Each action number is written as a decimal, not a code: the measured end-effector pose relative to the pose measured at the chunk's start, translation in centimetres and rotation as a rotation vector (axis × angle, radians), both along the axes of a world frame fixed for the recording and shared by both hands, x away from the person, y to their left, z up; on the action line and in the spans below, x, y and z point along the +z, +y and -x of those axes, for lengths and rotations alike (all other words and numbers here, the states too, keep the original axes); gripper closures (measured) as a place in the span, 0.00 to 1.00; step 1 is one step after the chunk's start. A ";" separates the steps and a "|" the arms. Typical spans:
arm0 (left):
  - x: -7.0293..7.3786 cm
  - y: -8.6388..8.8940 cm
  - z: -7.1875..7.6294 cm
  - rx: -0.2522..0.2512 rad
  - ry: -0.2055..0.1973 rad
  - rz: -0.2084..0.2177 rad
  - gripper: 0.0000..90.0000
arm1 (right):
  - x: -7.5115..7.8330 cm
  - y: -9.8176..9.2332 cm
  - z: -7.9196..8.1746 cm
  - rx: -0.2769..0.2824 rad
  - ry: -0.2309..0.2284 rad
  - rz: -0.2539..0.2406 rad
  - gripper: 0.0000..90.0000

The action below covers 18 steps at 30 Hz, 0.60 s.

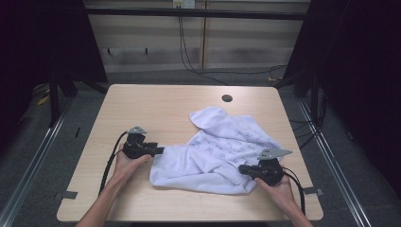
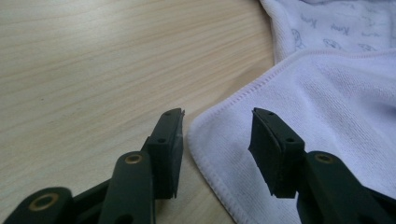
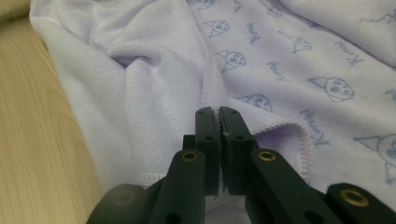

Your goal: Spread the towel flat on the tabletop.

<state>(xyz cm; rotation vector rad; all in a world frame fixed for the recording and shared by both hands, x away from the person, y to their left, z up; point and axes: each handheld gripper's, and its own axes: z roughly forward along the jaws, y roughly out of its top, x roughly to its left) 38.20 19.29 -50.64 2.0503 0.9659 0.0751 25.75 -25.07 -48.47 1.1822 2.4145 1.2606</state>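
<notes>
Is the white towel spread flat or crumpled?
Crumpled: the white towel lies bunched with folds and overlapping layers on the table, not flat.

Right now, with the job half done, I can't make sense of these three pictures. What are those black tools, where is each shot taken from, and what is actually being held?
A person at a wooden table holds a hand-held two-jaw clamp in each hand. The wide picture looks down from above the person's side. The other two come from cameras riding on the clamps, looking along their black jaws. On the table lies a crumpled white towel printed with small blue drawings. The right gripper is shut, with a fold of the towel's edge pinched between its jaws. The left gripper stands open at the towel's rounded hemmed corner, which lies on the table by its jaws, not clamped.
</notes>
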 end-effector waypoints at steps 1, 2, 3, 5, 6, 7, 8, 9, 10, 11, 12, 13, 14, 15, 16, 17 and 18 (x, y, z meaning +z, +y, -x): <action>0.0 0.0 0.0 -0.009 -0.001 -0.003 0.64 | 0.0 0.0 0.0 0.001 0.000 0.002 0.97; 0.0 -0.1 0.1 -0.022 0.000 -0.006 0.69 | 0.0 0.1 0.0 0.001 0.002 0.002 0.97; 0.0 -0.2 0.2 -0.035 0.002 -0.009 0.72 | -0.1 0.1 0.0 0.000 0.003 0.003 0.97; 0.0 -0.6 0.6 -0.062 -0.003 -0.022 0.79 | 0.0 0.1 0.0 0.000 0.004 0.003 0.97; 0.0 -0.7 0.8 -0.068 -0.008 -0.026 0.81 | -0.1 0.1 0.0 0.000 0.004 0.004 0.97; 0.1 -0.9 1.0 -0.078 -0.013 -0.032 0.81 | -0.1 0.1 0.0 -0.002 0.004 0.006 0.97; 0.1 -1.1 1.2 -0.090 -0.023 -0.043 0.83 | -0.1 0.1 0.0 -0.002 0.003 0.006 0.97; 0.2 -1.3 1.5 -0.101 -0.045 -0.069 0.86 | -0.1 0.1 0.0 -0.002 0.002 0.007 0.97; 0.3 -1.5 1.8 -0.116 -0.057 -0.095 0.89 | -0.1 0.1 0.0 -0.002 0.001 0.007 0.97; 0.3 -1.6 1.9 -0.121 -0.066 -0.101 0.92 | -0.1 0.1 0.0 0.000 0.001 0.008 0.97; 0.3 -1.7 2.0 -0.122 -0.065 -0.102 0.95 | -0.1 0.1 0.0 0.001 0.000 0.010 0.97; 0.3 -1.8 2.1 -0.121 -0.066 -0.106 0.97 | -0.1 0.2 0.0 0.001 0.000 0.010 0.97; 0.3 -1.7 2.0 -0.119 -0.060 -0.097 0.98 | -0.1 0.2 0.0 0.000 0.000 0.010 0.97; 0.3 -1.7 1.9 -0.113 -0.052 -0.092 0.98 | 0.0 0.2 0.0 0.000 0.000 0.009 0.97; 0.3 -1.5 1.9 -0.113 -0.048 -0.084 0.98 | 0.0 0.1 0.0 0.000 0.000 0.008 0.97; 0.3 -1.4 1.8 -0.109 -0.040 -0.076 0.98 | 0.0 0.1 0.0 0.000 -0.002 0.008 0.97; 0.3 -1.3 1.8 -0.102 -0.038 -0.062 0.99 | 0.0 0.1 0.0 -0.001 -0.002 0.006 0.97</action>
